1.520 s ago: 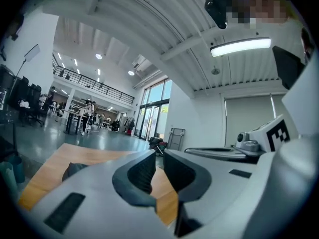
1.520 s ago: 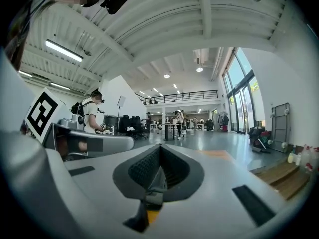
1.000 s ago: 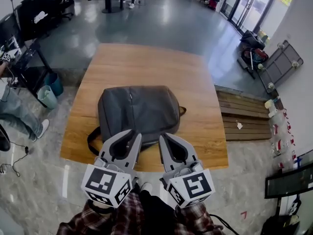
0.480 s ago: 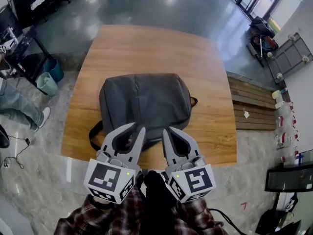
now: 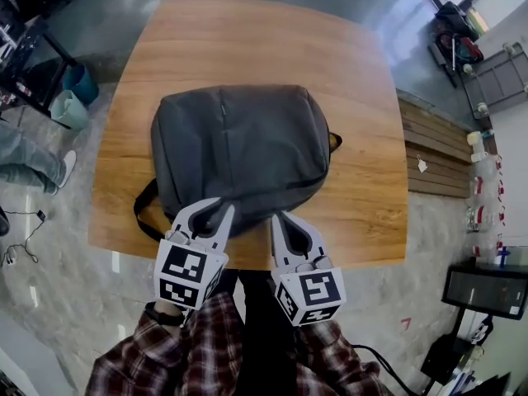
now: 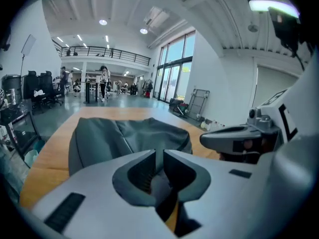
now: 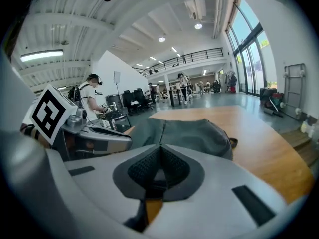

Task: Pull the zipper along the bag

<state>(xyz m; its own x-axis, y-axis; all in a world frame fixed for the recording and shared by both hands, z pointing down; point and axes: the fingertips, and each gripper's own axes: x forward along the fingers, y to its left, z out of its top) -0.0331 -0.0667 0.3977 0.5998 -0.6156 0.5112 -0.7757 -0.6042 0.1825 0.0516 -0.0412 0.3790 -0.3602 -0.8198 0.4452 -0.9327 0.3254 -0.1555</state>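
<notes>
A dark grey backpack (image 5: 239, 147) lies flat on the wooden table (image 5: 363, 97), with a thin zipper line (image 5: 221, 106) running down its front panel. A black strap (image 5: 144, 209) loops off its near left corner. My left gripper (image 5: 224, 208) hovers at the bag's near edge, its jaws drawn together to a thin slit with nothing between them. My right gripper (image 5: 276, 218) sits beside it, just off the bag's near edge, with its tips touching and empty. The bag (image 6: 129, 133) fills the left gripper view beyond the left gripper (image 6: 159, 153). In the right gripper view the bag (image 7: 189, 131) lies past the right gripper (image 7: 160, 148).
A low slatted wooden platform (image 5: 433, 151) stands right of the table. A blue bin (image 5: 70, 97) and a person's leg (image 5: 25, 163) are at the left. The table's near edge (image 5: 363, 258) runs just under my grippers.
The view has tipped further down and closer. Both grippers have come forward to the bag's near edge. Their jaws stay together throughout.
</notes>
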